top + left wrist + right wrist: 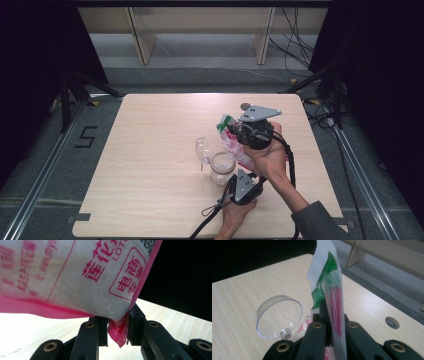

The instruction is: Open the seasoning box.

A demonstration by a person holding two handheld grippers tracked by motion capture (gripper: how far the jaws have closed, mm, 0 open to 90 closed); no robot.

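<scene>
Both grippers hold the pink bag (234,145) above the worktop (150,165) — left gripper (117,331) fingers pinch its bottom corner, right gripper (333,335) fingers clamp its top. It hangs over the open jar (221,168), lid (279,316) flipped back — pouring seems barely begun.

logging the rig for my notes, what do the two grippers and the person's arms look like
Both the left gripper and right gripper are black with two jaws joined by brass-coloured pivots, each topped by a grey three-cornered plate. Black cables trail from them. The right arm wears a grey sleeve.
</scene>
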